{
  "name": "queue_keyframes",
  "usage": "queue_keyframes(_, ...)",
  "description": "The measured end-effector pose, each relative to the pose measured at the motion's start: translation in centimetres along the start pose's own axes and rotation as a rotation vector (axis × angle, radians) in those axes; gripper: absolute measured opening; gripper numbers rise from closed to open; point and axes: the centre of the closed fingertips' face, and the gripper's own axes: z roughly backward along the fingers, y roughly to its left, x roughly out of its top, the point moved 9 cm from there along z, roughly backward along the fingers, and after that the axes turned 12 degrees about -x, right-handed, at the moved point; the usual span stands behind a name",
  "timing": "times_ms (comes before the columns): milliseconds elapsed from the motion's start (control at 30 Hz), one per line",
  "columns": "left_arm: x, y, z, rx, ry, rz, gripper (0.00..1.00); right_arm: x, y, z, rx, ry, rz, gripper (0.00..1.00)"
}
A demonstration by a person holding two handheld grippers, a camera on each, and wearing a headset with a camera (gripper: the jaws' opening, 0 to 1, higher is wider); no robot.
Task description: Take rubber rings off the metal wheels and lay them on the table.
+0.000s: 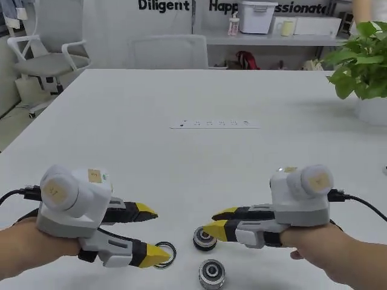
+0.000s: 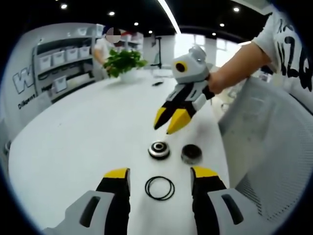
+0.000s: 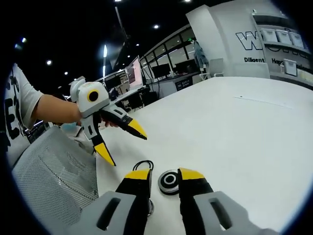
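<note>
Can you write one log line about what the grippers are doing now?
left gripper: open, over rubber rings lying on table | right gripper: open, near metal wheel | held: nothing

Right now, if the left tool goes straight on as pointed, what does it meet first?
Probably the rings, lying between the jaws of the open left tool; behind them a wheel. Height over the table is unclear.
</note>
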Motion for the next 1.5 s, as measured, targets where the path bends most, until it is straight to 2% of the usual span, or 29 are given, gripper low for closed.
queue_keyframes(267, 0.8, 0.6, -1.7, -0.006, -0.010, 0.008, 0.47, -1.0, -0.7, 0.3, -0.019, 0.015, 0.020, 0.20)
queue_keyframes(800, 1.0, 1.0, -4.9, -0.030, -0.001, 0.040, 0.41, -2.7, -0.9, -0.5, -0.002, 0.072, 0.115, 0.21)
queue_keyframes(967, 1.0, 1.0, -5.7, -0.036, 0.005, 0.049, 0.39, -3.0, -0.8, -0.7, 0.000, 0.081, 0.123, 0.21)
queue_keyframes(1267, 1.7, 1.6, -6.9, -0.032, -0.004, 0.061, 0.33, -3.1, -0.9, -0.8, -0.002, 0.081, 0.122, 0.22)
queue_keyframes(1500, 1.7, 1.7, -7.8, -0.021, 0.015, 0.063, 0.23, -3.3, -1.0, -0.7, -0.006, 0.079, 0.115, 0.22)
